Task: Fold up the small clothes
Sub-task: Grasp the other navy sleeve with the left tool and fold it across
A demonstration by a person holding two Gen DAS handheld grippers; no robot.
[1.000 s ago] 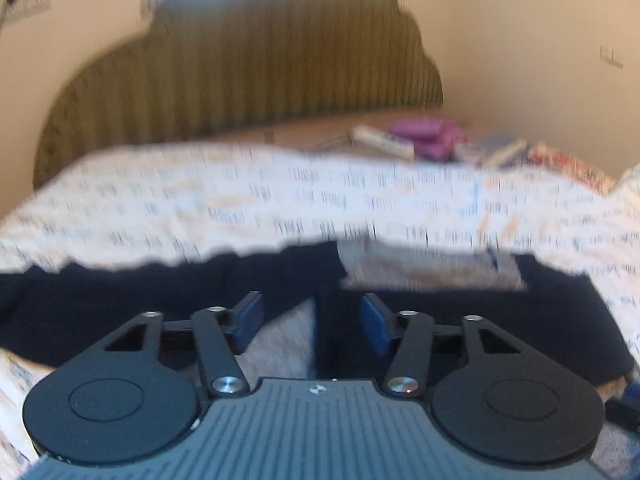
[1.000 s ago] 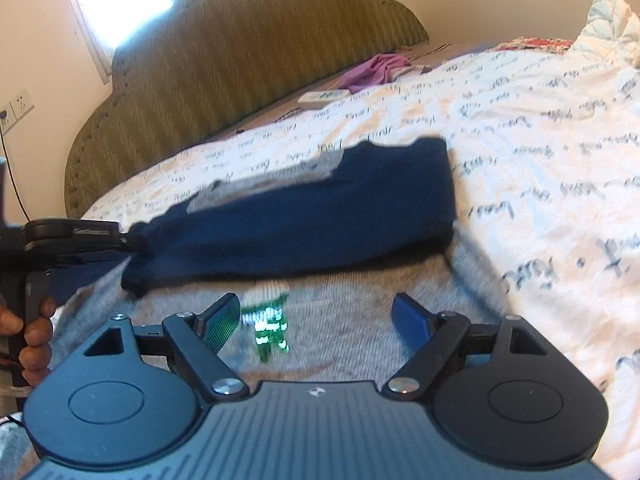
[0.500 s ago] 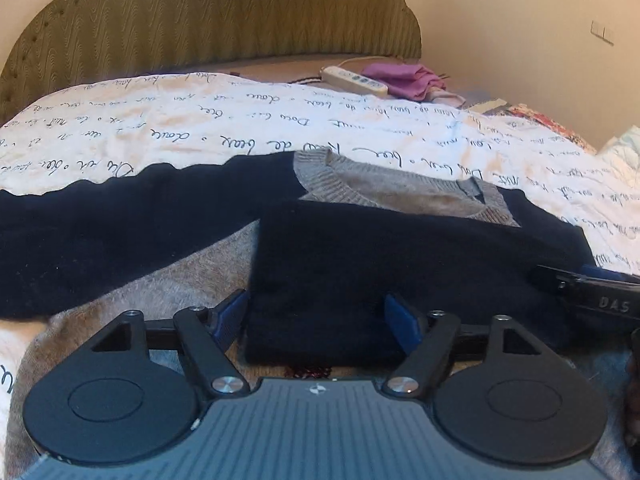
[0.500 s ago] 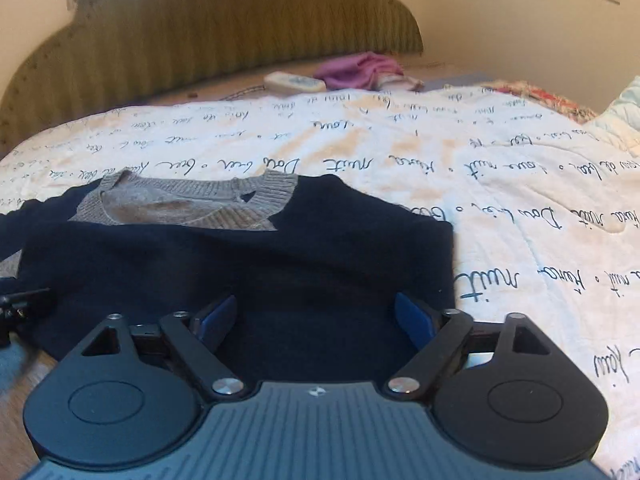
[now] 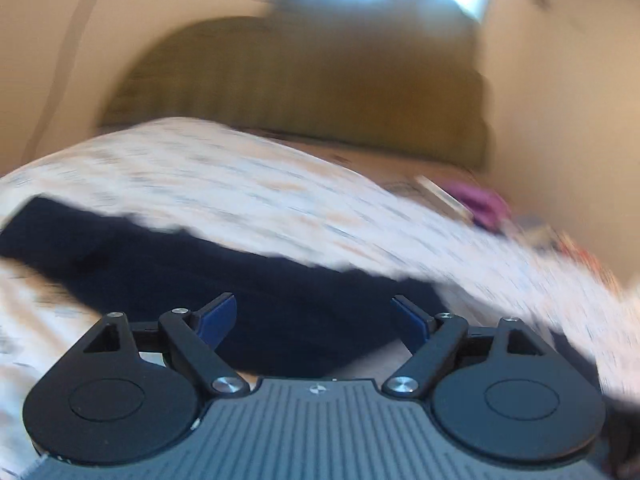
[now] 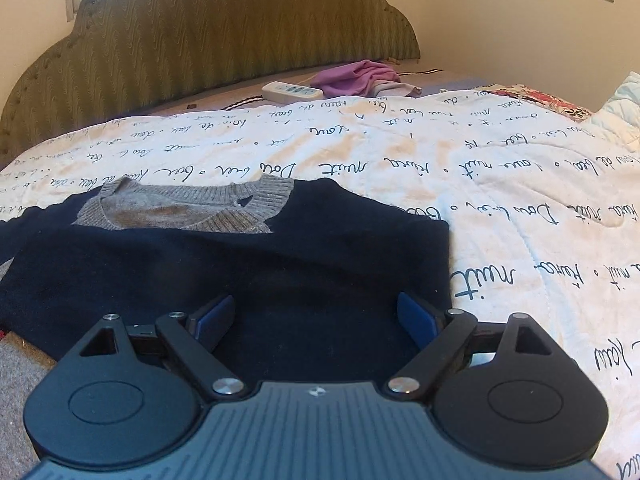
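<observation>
Lying part-folded on the bedspread (image 6: pixel 520 208), the sweater (image 6: pixel 248 264) risks bunching if the empty left gripper (image 5: pixel 314 318), jaws opening, or the wide, empty right gripper (image 6: pixel 316 316) snags several layers.

Both wrist views low over bed, facing headboard (image 6: pixel 208 36) (left blurred); share sweater (image 6: pixel 240 264).

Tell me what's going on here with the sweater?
A person with a claw in each hand is folding a navy sweater with a grey collar on a script-printed quilt. The right claw hovers open over the folded part. The left claw is opening, gripping nothing, over a dark sleeve.
</observation>
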